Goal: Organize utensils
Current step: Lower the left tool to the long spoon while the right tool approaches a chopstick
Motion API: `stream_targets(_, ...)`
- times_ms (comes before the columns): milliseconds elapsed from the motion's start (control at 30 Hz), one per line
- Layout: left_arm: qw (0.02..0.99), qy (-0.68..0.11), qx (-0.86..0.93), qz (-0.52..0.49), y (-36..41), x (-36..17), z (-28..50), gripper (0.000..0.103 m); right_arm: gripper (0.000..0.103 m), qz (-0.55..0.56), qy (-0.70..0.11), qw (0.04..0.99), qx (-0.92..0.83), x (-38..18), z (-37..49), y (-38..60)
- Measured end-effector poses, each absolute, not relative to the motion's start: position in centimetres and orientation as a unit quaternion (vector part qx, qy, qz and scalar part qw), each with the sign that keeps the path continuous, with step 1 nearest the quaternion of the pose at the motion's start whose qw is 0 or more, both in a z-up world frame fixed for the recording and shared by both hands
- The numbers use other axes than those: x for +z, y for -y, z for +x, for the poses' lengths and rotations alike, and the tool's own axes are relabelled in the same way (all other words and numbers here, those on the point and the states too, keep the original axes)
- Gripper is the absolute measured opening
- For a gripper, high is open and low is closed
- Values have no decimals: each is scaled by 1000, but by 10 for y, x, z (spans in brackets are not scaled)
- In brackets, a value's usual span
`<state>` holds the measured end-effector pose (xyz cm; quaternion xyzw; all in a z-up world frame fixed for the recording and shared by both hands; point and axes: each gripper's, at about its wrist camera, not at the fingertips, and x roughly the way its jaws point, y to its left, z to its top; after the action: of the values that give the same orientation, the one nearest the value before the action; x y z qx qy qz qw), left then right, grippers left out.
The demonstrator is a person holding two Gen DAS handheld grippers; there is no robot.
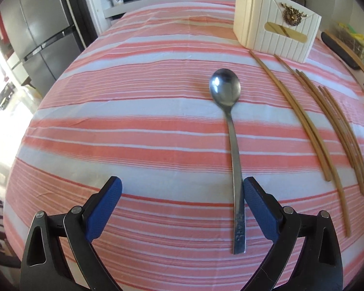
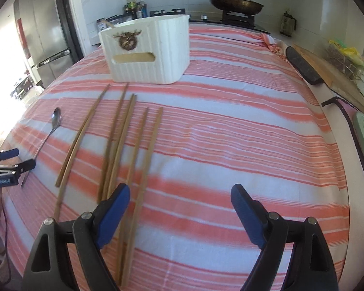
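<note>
The left gripper [image 1: 182,191] was held low over the striped tablecloth [image 1: 133,131] with its blue-padded fingers [image 1: 104,208] spread wide and nothing clasped between them. The handle of a metal spoon [image 1: 230,111] was seen lying just inside the right-hand finger, close against its pad, though whether they touched could not be told; the bowl pointed away toward the far side of the table. To the right of the spoon, several wooden chopsticks [image 1: 310,131] were laid roughly side by side on the cloth. Beyond them a white ribbed organizer box [image 1: 262,24] was stood upright, with a handle slot and a dark ornament on its front.

The right gripper [image 2: 180,196] was likewise held released, its fingers [image 2: 114,213] wide apart and empty. The nearer ends of two chopsticks [image 2: 138,160] were seen running just inside its left finger. The box [image 2: 167,48] was placed farther back, just past the chopstick tips, and the spoon [image 2: 53,123] was seen at the far left, near the left gripper [image 2: 14,157].
</note>
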<state>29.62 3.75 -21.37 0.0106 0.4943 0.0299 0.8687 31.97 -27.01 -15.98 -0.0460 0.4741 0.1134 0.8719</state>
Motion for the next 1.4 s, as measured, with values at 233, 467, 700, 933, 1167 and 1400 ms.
stream_targets(233,867,-497,14,22,-37,-214,296,100,44,-75,-511,848,121,-175,319,250)
stream_targets(467,862,-507,-5,6,-47,-218,303,103,22,-68,-521,848,65,-175,318,272)
stream_targets(700,868,-496,3,6,-43,-218,301,103,27,-67,-486,869,68,-177,305,285)
stream_targets(933,872,-490,3,6,-45,-218,299,103,33,-67,-475,875,66,-178,304,289)
stream_targets(1167,876,-482,2,7,-44,-218,297,103,36,-69,-470,878,65,-179,304,288)
stream_targets(1400,879,-477,1,6,-44,-219,297,103,39,-65,-480,872,65,-178,307,290)
